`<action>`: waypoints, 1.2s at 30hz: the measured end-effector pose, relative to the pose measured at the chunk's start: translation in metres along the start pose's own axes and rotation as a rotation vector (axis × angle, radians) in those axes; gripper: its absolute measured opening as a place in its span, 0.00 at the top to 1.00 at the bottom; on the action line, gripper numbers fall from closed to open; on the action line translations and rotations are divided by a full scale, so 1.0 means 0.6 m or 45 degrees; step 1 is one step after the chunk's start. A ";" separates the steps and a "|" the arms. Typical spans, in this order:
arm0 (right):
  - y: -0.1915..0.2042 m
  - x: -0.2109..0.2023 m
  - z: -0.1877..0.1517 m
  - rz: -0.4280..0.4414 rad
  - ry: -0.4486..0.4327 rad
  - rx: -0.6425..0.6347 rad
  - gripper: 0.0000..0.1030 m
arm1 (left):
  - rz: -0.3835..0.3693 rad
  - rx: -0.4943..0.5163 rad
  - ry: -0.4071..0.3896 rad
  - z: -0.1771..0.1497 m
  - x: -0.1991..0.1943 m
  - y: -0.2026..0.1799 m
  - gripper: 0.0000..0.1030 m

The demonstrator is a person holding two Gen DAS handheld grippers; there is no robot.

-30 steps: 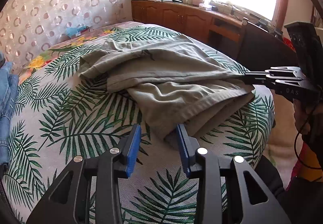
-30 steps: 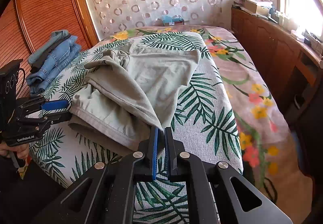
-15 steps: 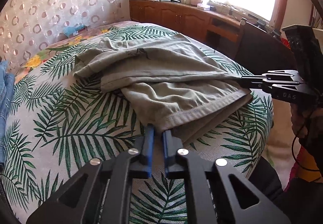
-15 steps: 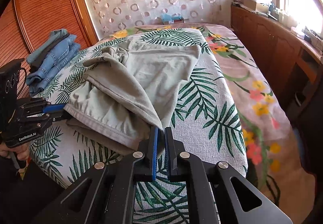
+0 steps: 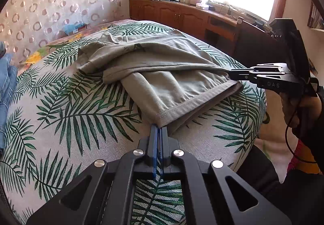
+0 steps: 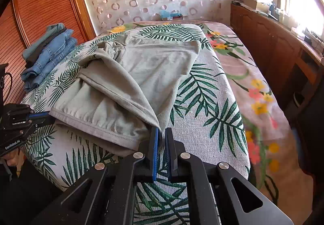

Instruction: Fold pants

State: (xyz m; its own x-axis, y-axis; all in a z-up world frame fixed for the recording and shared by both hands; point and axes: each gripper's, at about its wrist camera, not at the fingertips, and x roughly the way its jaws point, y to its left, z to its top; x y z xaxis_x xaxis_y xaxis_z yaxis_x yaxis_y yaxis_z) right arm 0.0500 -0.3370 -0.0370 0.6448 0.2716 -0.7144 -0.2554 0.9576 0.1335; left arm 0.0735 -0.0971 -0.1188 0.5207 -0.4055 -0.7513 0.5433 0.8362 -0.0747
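Observation:
Grey-green pants lie rumpled on a leaf-print bedspread, also in the right wrist view. My left gripper is shut on the near-left corner of the stitched hem. It shows at the left edge of the right wrist view. My right gripper is shut on the other corner of the same hem, where an upper layer folds over. It shows at the right of the left wrist view. The hem is stretched between both grippers at the bed's near end.
A stack of folded blue jeans lies on the bed's left side. A wooden cabinet with clutter runs under the bright window. A floral sheet covers the right of the bed. A brown wardrobe stands at left.
My left gripper was open beside the hem, moved in and shut on its corner. The hem is now pulled tighter between both grippers. My right gripper stayed shut on its corner.

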 end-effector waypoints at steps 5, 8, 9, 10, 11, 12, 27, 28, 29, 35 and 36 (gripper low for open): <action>-0.001 -0.007 0.000 0.008 -0.012 0.009 0.94 | 0.003 -0.007 -0.018 0.002 -0.010 0.002 0.98; -0.002 -0.019 0.001 0.017 -0.026 0.016 0.94 | 0.022 -0.037 -0.040 0.004 -0.019 0.010 0.98; 0.000 -0.023 0.002 0.018 -0.035 0.016 0.94 | 0.034 -0.049 -0.048 0.004 -0.022 0.015 0.97; 0.003 -0.027 0.002 0.018 -0.044 0.015 0.94 | 0.049 -0.061 -0.050 0.005 -0.024 0.021 0.97; 0.005 -0.032 0.004 0.019 -0.053 0.015 0.94 | 0.069 -0.077 -0.051 0.007 -0.025 0.028 0.95; 0.007 -0.035 0.006 0.023 -0.060 0.011 0.94 | 0.083 -0.091 -0.053 0.008 -0.026 0.034 0.93; 0.088 0.012 0.082 0.130 -0.098 -0.151 0.85 | 0.255 -0.255 -0.070 0.015 -0.026 0.131 0.24; 0.093 0.019 0.088 0.142 -0.098 -0.168 0.78 | 0.264 -0.261 -0.072 0.015 -0.026 0.135 0.24; 0.098 0.027 0.093 0.154 -0.096 -0.181 0.74 | 0.269 -0.267 -0.071 0.014 -0.025 0.139 0.24; 0.138 0.074 0.121 0.218 -0.059 -0.293 0.74 | 0.285 -0.279 -0.087 0.013 -0.030 0.151 0.24; 0.144 0.081 0.126 0.227 -0.051 -0.311 0.74 | 0.287 -0.282 -0.087 0.013 -0.030 0.152 0.24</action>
State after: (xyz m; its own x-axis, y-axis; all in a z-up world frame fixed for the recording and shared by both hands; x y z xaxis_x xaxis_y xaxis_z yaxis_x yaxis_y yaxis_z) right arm 0.1137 -0.2337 -0.0085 0.6009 0.4415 -0.6663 -0.5296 0.8443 0.0817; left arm 0.1189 -0.0163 -0.1073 0.6589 -0.2183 -0.7199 0.2562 0.9649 -0.0580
